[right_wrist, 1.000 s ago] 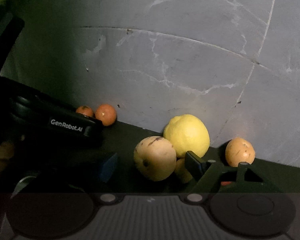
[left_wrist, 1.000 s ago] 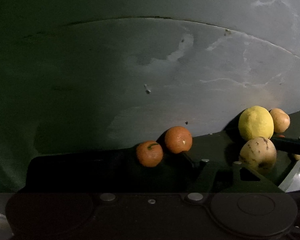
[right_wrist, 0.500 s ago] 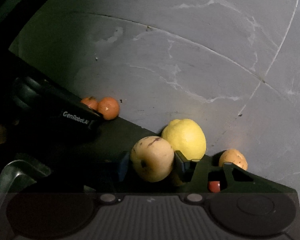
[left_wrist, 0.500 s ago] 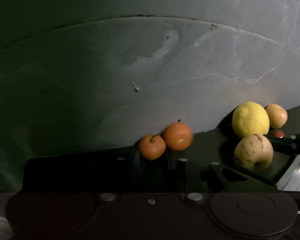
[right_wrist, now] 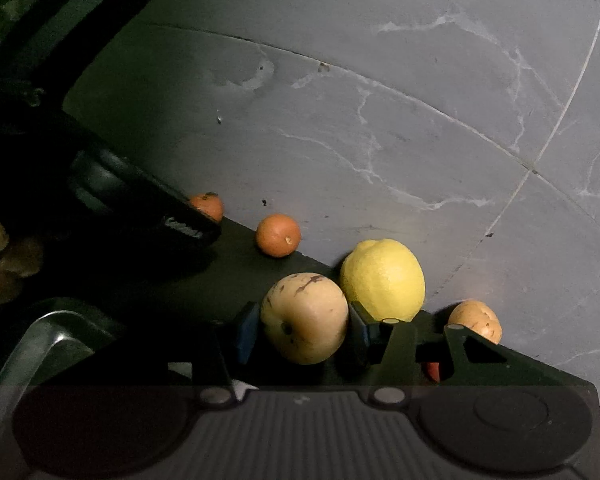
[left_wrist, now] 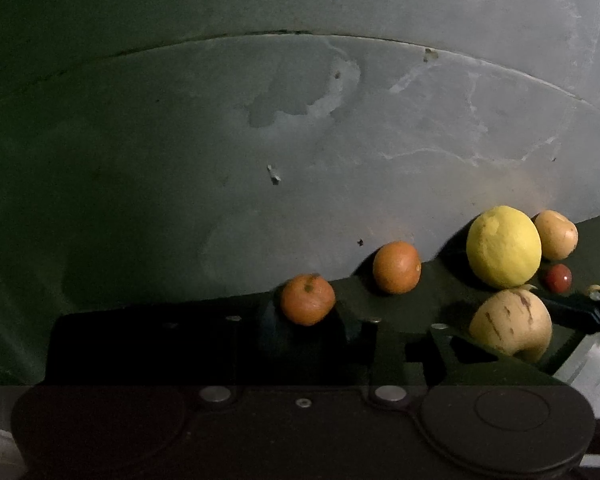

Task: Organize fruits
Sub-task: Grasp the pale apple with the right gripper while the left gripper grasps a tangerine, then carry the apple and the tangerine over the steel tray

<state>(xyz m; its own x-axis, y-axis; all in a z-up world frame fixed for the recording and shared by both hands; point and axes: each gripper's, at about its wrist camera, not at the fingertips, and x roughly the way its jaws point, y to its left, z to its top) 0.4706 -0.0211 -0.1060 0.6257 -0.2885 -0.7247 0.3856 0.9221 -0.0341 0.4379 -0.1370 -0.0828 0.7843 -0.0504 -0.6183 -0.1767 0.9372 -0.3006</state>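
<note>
Grabbing looks like the step now: the left gripper (left_wrist: 308, 320) squeezes an orange (left_wrist: 307, 299) at lower middle, the right gripper (right_wrist: 302, 330) squeezes a melon (right_wrist: 304, 317) at lower middle, so lifting probably comes next.

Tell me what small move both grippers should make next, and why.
Probably lift both straight up. The right gripper has its fingers against both sides of the pale striped round fruit, and the left gripper brackets the small orange mandarin. The metal tray sits nearby.
</note>
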